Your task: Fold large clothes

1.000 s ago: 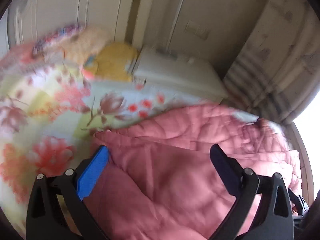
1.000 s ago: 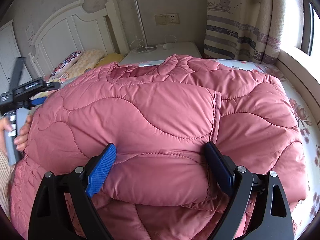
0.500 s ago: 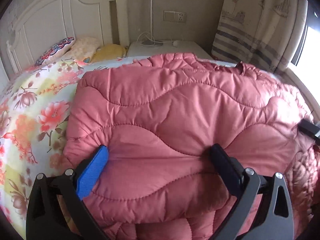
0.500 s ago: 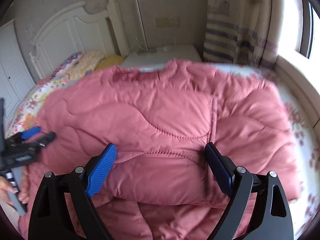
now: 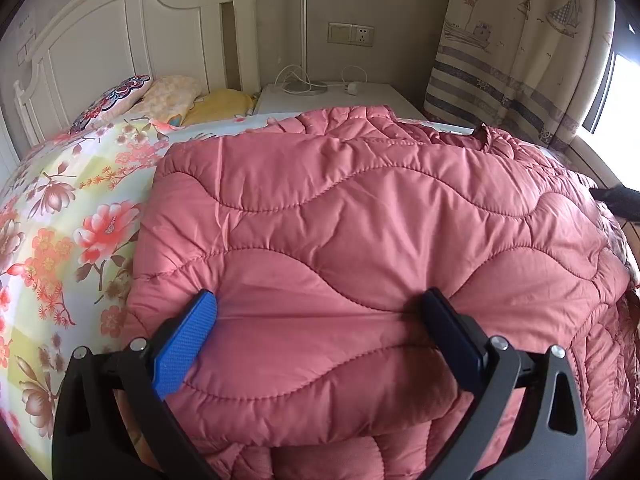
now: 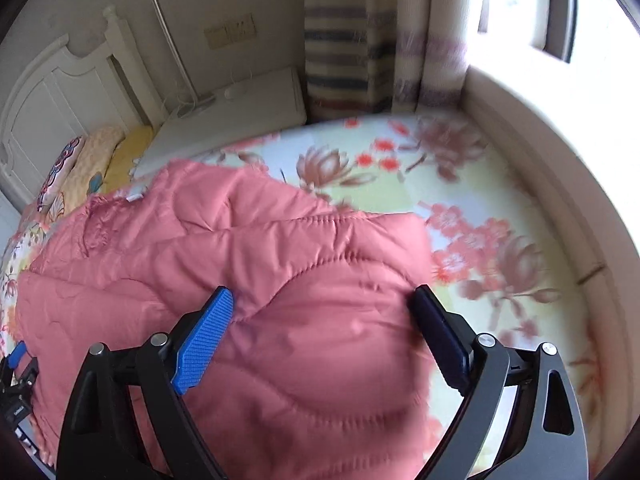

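The pink quilted coat (image 5: 360, 248) lies on the floral bed (image 5: 60, 240), bulging between both sets of spread, released jaws. Since a second ago the left gripper (image 5: 320, 312) has steadied over it and the right gripper (image 6: 324, 304) has swung toward its edge: repositioning, apparently. Only the right view shows bare sheet beyond its jaws.

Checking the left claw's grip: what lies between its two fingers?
Pink quilted coat fills the gap of the open left claw, shown in the left wrist view.
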Demonstrator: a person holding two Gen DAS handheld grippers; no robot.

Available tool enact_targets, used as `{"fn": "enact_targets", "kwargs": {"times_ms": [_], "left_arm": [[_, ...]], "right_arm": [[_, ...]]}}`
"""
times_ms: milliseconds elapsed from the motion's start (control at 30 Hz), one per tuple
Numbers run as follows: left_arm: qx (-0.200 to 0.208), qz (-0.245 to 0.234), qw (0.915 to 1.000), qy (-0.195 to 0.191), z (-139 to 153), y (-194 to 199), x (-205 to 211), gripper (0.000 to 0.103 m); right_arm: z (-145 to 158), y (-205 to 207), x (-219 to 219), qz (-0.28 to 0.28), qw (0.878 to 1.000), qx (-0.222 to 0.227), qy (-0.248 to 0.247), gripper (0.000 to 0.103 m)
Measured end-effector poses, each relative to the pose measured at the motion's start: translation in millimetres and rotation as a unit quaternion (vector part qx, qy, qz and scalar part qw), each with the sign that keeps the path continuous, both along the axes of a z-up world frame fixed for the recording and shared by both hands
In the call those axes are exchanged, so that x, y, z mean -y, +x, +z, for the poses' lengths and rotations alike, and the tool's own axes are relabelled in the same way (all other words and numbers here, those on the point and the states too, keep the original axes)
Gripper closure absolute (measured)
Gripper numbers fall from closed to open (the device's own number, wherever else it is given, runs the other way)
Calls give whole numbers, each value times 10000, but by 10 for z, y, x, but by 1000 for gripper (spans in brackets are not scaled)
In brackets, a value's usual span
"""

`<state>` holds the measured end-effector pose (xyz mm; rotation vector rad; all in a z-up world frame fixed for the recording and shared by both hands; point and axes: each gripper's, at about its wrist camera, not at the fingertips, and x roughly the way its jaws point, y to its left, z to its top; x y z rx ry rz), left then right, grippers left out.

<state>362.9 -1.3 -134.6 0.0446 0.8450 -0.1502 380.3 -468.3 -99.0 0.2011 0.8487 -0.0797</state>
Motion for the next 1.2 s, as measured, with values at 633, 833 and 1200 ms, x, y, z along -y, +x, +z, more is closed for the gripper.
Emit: {"fn": "enact_targets", "kwargs": {"times_ms": [633,833,1200], "left_arm": [[6,-7,10000,-17,-6,6,-6,2],[0,-9,10000,4,-10,9,0,2],[-111,-526,9984,-148,254,-1034,29,2]], "right_arm": [[2,-794,-1219,1347,9865,251,-893,5],[-369,-713,-1212,1424,9858,-151,-879,4],[-319,-1543,-1401,2137,9707,-395,-1028,4]]}}
